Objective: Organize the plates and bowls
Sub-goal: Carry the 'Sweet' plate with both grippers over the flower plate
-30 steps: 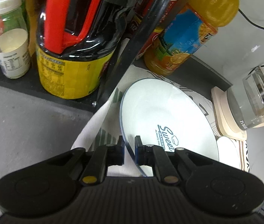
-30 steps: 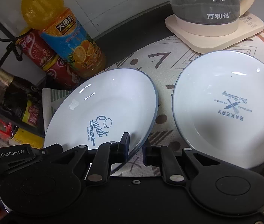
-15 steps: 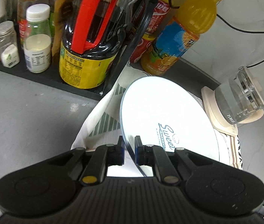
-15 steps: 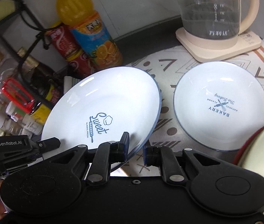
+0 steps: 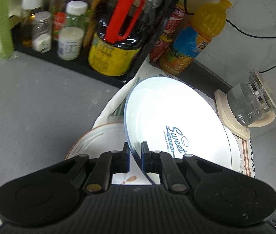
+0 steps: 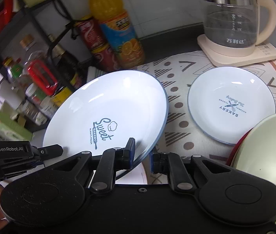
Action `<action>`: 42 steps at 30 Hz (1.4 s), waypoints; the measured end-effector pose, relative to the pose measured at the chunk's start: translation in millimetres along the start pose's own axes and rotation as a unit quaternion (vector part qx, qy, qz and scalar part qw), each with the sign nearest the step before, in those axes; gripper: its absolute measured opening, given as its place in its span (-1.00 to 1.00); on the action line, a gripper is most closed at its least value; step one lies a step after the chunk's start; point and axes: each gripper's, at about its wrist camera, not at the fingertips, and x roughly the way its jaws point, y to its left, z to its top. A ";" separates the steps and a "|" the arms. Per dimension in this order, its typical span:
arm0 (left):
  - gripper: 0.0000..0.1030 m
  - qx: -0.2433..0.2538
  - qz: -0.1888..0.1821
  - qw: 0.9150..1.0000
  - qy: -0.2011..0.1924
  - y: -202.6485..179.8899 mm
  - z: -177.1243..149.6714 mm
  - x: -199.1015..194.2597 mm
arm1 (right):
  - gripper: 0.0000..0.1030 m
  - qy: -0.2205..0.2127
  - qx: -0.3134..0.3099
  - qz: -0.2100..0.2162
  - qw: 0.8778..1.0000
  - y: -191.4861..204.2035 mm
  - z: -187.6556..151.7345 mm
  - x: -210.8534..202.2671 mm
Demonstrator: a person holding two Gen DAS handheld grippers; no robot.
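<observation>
A white "Sweet Bakery" plate (image 5: 173, 117) with a blue rim is held tilted in the air. My left gripper (image 5: 134, 157) is shut on its near rim. The same plate (image 6: 106, 113) shows in the right wrist view, where my right gripper (image 6: 141, 156) straddles its rim; its jaws stand a little apart and I cannot tell if they pinch. A second white "Bakery" plate (image 6: 231, 105) lies flat on the patterned cloth (image 6: 177, 97). A brown-rimmed plate (image 5: 96, 138) lies under the held plate. A cream bowl (image 6: 266, 156) with a red rim sits at the right.
A black rack (image 5: 145, 44) with bottles and jars, a dark jug with red handle (image 5: 122, 35), an orange juice bottle (image 6: 116, 27) and red cans (image 6: 95, 41) stand behind. A glass kettle (image 6: 233, 19) sits on its cream base at back right.
Both grippers have risen and pulled back with the Sweet plate. The brown-rimmed plate and the cream bowl have come into view.
</observation>
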 end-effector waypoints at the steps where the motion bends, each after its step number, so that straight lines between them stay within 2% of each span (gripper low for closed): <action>1: -0.83 -0.004 0.002 1.000 -0.001 1.7 -3.5 -2.6 | -0.73 0.001 -0.005 0.002 1.000 1.2 -1.6 -1.3; 7: -0.83 -0.025 0.018 1.000 -0.007 12.9 -23.7 -16.3 | -0.73 0.008 -0.038 0.017 0.999 8.9 -11.1 -6.0; 18: -0.83 -0.054 0.039 0.998 -0.006 26.2 -54.0 -28.8 | -0.73 0.032 -0.060 0.035 0.997 9.1 -33.4 -6.6; 32: -0.80 -0.079 0.046 0.996 0.023 39.5 -79.3 -22.9 | -0.73 0.055 -0.086 0.027 0.994 9.5 -46.2 -0.1; 42: -0.78 -0.080 0.048 0.995 0.044 46.1 -84.6 -12.9 | -0.73 0.064 -0.097 0.014 0.993 12.2 -51.2 4.0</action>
